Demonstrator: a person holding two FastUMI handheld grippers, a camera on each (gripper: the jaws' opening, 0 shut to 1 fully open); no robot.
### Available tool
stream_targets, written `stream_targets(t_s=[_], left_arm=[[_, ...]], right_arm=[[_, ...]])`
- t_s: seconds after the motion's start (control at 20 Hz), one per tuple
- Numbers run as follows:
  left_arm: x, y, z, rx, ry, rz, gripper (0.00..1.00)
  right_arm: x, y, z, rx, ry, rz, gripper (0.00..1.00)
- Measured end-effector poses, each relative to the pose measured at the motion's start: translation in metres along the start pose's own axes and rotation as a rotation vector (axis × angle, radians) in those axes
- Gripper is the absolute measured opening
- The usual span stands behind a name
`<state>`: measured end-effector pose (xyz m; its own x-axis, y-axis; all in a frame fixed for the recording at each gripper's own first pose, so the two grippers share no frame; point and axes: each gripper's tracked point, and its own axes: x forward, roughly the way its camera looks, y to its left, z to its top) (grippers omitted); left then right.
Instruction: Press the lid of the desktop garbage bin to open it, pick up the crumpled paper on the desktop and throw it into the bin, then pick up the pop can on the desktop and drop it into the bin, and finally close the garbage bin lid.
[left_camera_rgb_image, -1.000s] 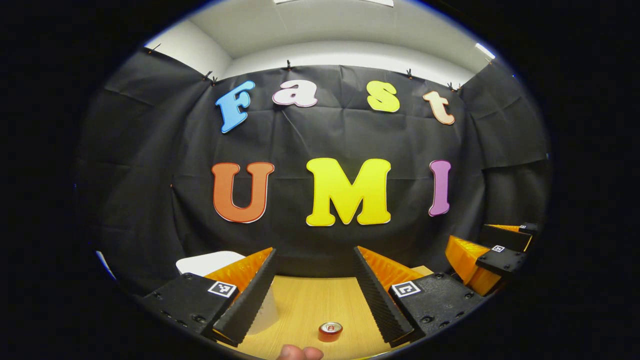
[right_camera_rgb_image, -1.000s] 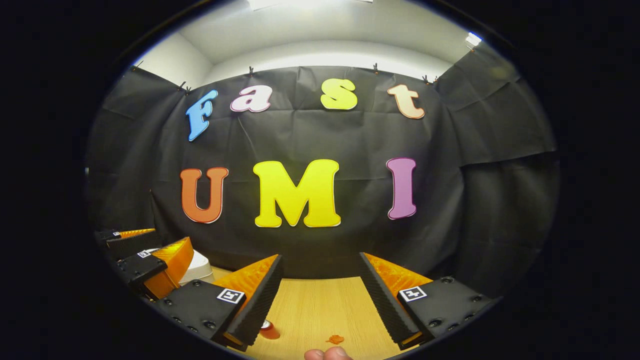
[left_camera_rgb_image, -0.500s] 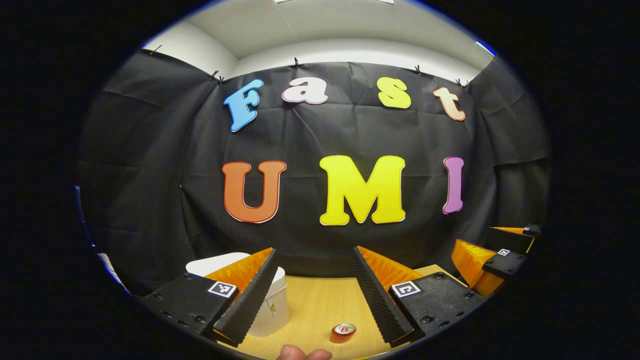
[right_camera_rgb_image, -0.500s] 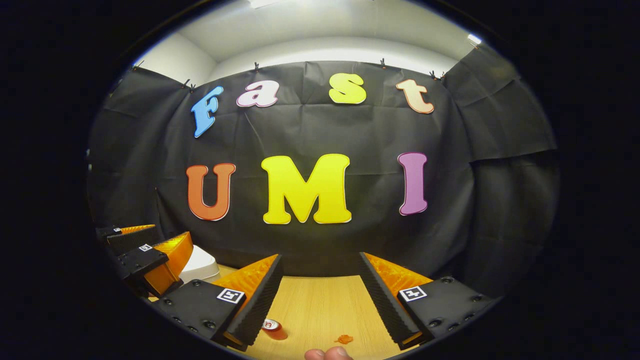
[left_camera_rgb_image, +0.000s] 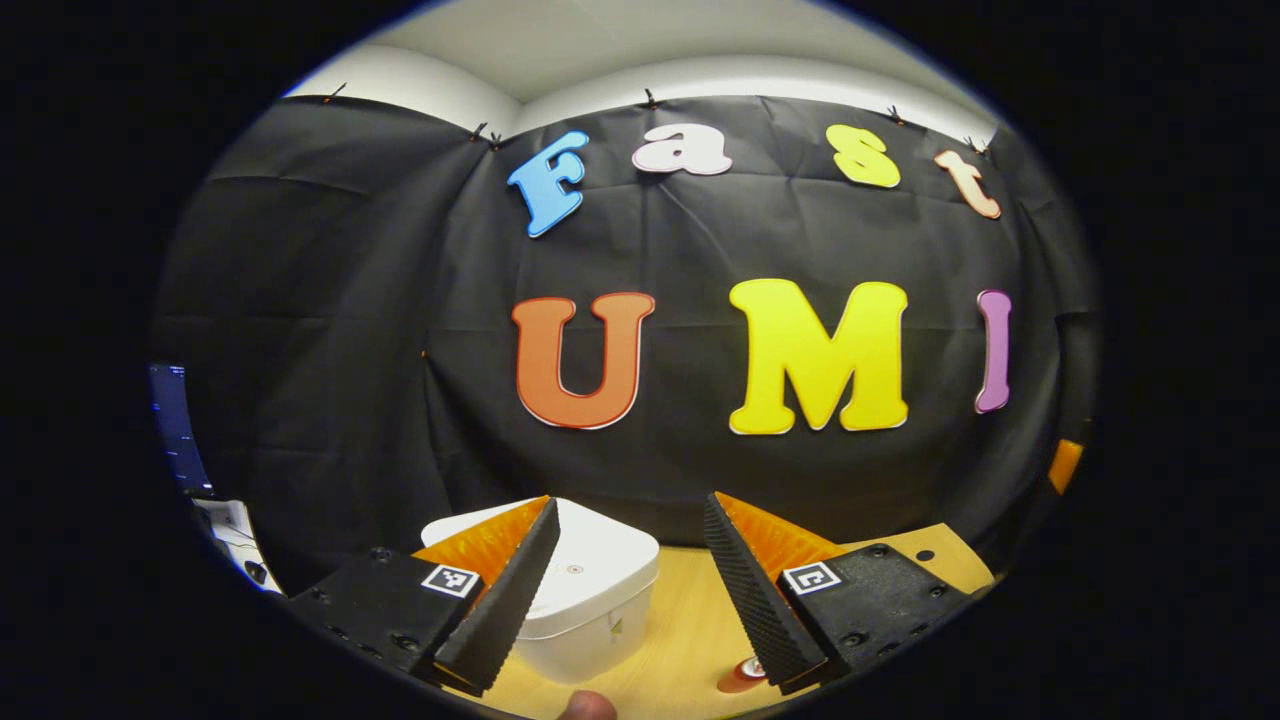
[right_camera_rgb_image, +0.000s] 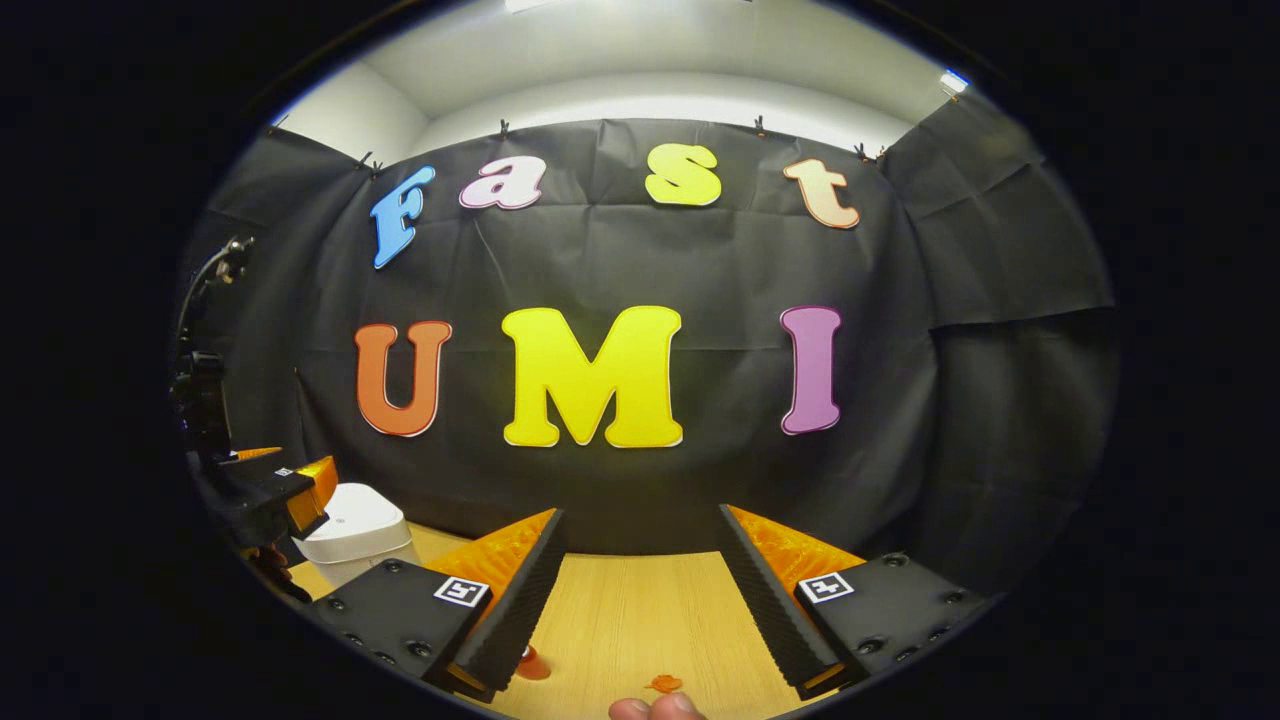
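Bin (left_camera_rgb_image: 590, 600) (lid down) beside left gripper (left_camera_rgb_image: 625, 585) fingers, jaws apart.

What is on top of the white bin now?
A closed white lid sits on the bin, with a small round mark on it. The open left claw hangs above. The lid hides what is inside.
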<state>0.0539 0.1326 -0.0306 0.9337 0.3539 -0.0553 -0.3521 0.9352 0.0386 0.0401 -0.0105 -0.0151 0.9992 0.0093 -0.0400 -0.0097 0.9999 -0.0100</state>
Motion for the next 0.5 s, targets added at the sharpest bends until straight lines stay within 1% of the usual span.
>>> stream_targets(t_s=[0.05,0.1,0.15,0.2,0.25,0.3,0.35,0.4,0.45,0.5], left_arm=[[0.008,0.006,-0.005,0.003,0.013,0.02,0.93],[0.016,0.011,-0.009,0.001,0.026,0.039,0.91],[0.023,0.017,-0.015,-0.003,0.043,0.057,0.9],[0.028,0.022,-0.02,-0.01,0.057,0.077,0.86],[0.033,0.028,-0.026,-0.017,0.078,0.098,0.83],[0.039,0.032,-0.032,-0.028,0.097,0.115,0.78],[0.044,0.035,-0.038,-0.036,0.117,0.129,0.76],[0.05,0.037,-0.045,-0.041,0.136,0.14,0.7],[0.055,0.04,-0.049,-0.045,0.152,0.153,0.66],[0.059,0.043,-0.056,-0.048,0.168,0.163,0.6]], right_arm=[[0.002,-0.003,0.0,0.0,-0.001,-0.005,0.94],[0.004,-0.006,0.001,-0.001,-0.002,-0.01,0.94],[0.005,-0.009,0.001,-0.002,0.0,-0.014,0.96],[0.007,-0.012,0.001,-0.002,0.0,-0.017,0.96],[0.009,-0.015,0.0,-0.002,0.003,-0.021,0.94],[0.01,-0.018,-0.001,-0.001,0.008,-0.023,0.96],[0.012,-0.019,-0.003,0.001,0.016,-0.025,0.94],[0.014,-0.021,-0.005,0.003,0.024,-0.024,0.96],[0.016,-0.022,-0.007,0.005,0.031,-0.025,0.96],[0.019,-0.023,-0.008,0.004,0.036,-0.026,0.94]])
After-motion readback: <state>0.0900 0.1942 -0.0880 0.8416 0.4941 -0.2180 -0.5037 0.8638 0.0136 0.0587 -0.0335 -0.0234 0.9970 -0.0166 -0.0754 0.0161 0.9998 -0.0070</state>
